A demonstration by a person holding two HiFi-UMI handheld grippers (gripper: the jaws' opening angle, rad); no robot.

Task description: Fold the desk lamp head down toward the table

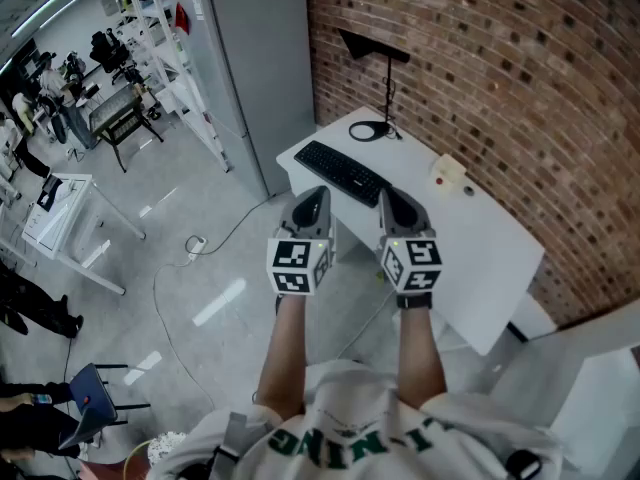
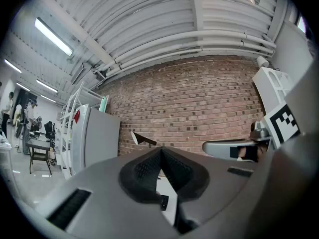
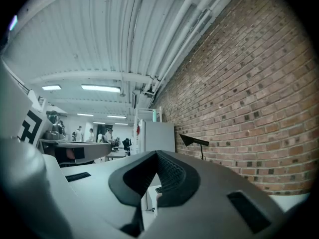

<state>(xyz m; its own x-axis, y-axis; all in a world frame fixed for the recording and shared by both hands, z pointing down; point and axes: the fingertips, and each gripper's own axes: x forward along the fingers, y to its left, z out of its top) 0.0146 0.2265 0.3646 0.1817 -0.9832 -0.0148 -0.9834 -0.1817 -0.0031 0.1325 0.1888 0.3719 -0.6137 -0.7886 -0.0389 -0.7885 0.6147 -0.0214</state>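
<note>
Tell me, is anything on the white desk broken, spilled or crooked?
Nothing stands out. The desk lamp stands upright near the wall, the keyboard lies flat on the table, and nothing looks spilled.

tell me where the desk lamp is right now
In the head view, upper centre, the desk lamp stands at the far end of the white table, close to the brick wall, just beyond the black keyboard.

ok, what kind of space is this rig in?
Probably an open lab or workshop-style office: a white desk with keyboard and black desk lamp against a brick wall, with metal shelving beyond.
</note>
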